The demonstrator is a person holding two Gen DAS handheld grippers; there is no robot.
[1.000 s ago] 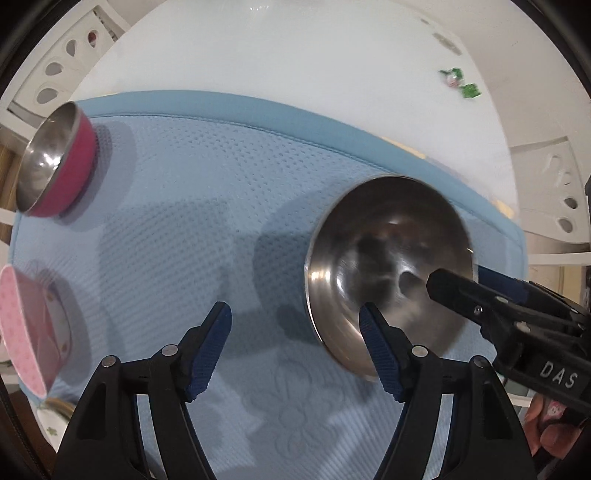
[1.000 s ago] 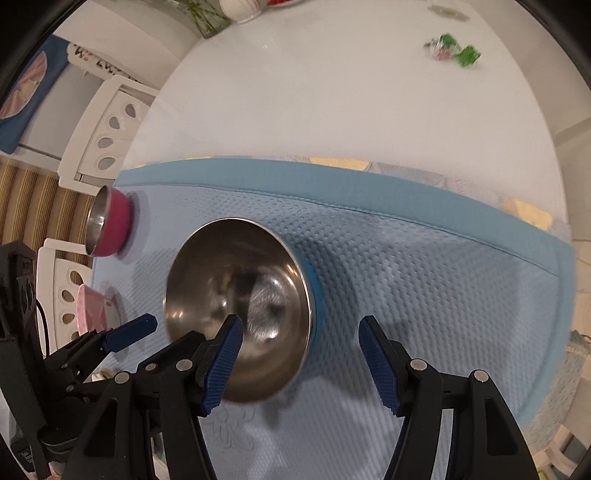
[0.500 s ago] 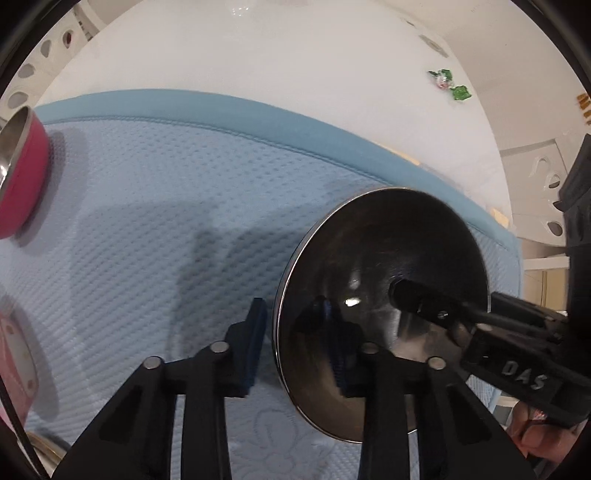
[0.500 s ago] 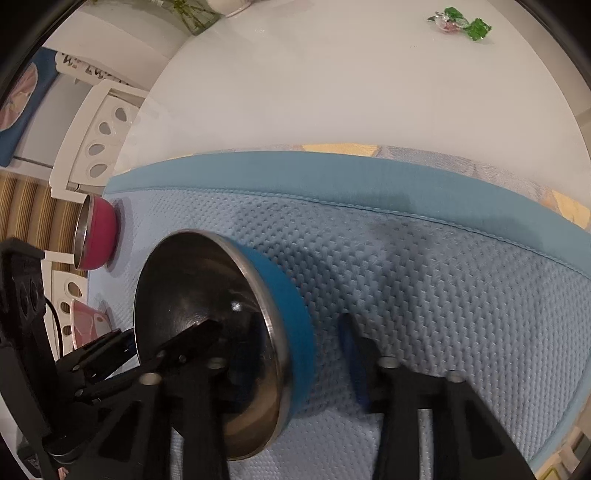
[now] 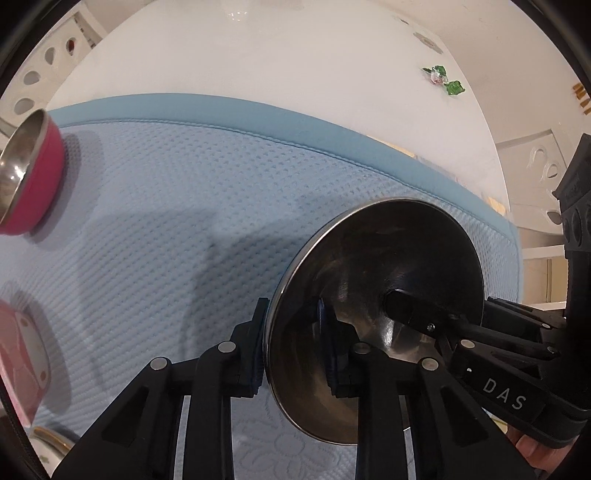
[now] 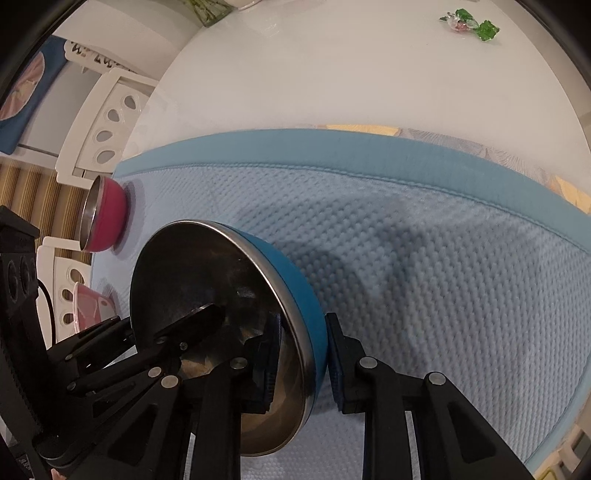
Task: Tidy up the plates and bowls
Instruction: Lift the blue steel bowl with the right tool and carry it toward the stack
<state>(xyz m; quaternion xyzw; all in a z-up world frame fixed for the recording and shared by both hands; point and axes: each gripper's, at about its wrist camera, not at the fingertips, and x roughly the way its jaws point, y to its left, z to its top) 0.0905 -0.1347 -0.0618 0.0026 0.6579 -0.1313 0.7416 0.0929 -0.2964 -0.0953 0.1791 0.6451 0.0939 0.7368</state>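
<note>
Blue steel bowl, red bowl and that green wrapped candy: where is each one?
Blue steel bowl (image 6: 295, 280): right wrist view, blue outer wall.
Red bowl (image 5: 40, 184): left wrist view, red side.
Green wrapped candy (image 6: 469, 22): right wrist view, wrapper.

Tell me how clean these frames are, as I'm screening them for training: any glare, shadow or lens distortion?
Left wrist view: fisheye bends the light blue textured mat edge; soft gripper shadows fall on it; the blue-sided steel bowl reads dark, with small highlights. Right wrist view: same curvature, black corners, a faint shadow on the mat beyond the bowl; the white round table is bright, not blown out.

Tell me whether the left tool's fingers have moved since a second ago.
Yes: the left tool has shut on the blue steel bowl's rim, over the light blue mat.
</note>
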